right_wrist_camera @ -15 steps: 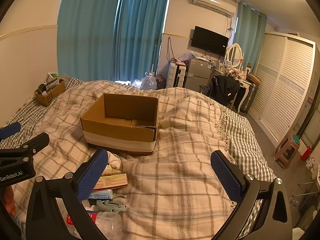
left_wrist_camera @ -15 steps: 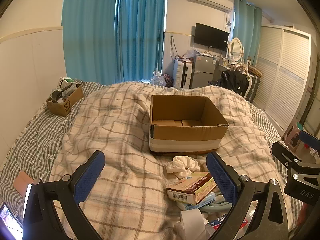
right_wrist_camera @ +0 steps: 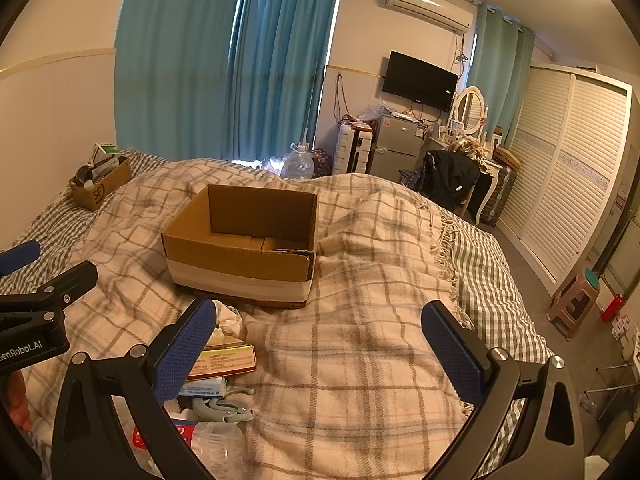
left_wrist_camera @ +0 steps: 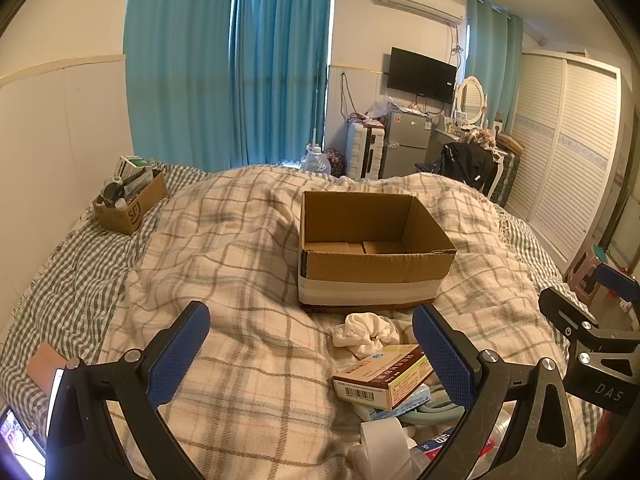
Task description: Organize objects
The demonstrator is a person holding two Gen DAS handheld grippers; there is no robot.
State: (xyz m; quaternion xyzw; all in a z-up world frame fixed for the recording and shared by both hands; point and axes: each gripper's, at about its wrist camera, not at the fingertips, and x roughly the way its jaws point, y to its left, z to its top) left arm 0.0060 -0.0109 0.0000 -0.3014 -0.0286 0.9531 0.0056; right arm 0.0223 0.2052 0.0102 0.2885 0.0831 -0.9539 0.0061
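Observation:
An open, empty cardboard box [left_wrist_camera: 372, 248] with white tape on its front sits on the plaid blanket; it also shows in the right wrist view [right_wrist_camera: 244, 244]. In front of it lies a pile: a white crumpled cloth [left_wrist_camera: 366, 334], a medicine carton [left_wrist_camera: 382, 376], a grey-green hook [right_wrist_camera: 222, 408], a plastic bottle with a red label [right_wrist_camera: 208, 444] and a white roll [left_wrist_camera: 386, 444]. My left gripper [left_wrist_camera: 310, 354] is open and empty, above the blanket left of the pile. My right gripper [right_wrist_camera: 320, 352] is open and empty, right of the pile.
A small cardboard box [left_wrist_camera: 130, 200] full of items stands at the bed's far left by the wall. A phone [left_wrist_camera: 18, 440] lies at the near left edge. A fridge [left_wrist_camera: 406, 144], a chair with a black jacket [left_wrist_camera: 466, 164], a stool [right_wrist_camera: 576, 300] and a wardrobe stand beyond the bed.

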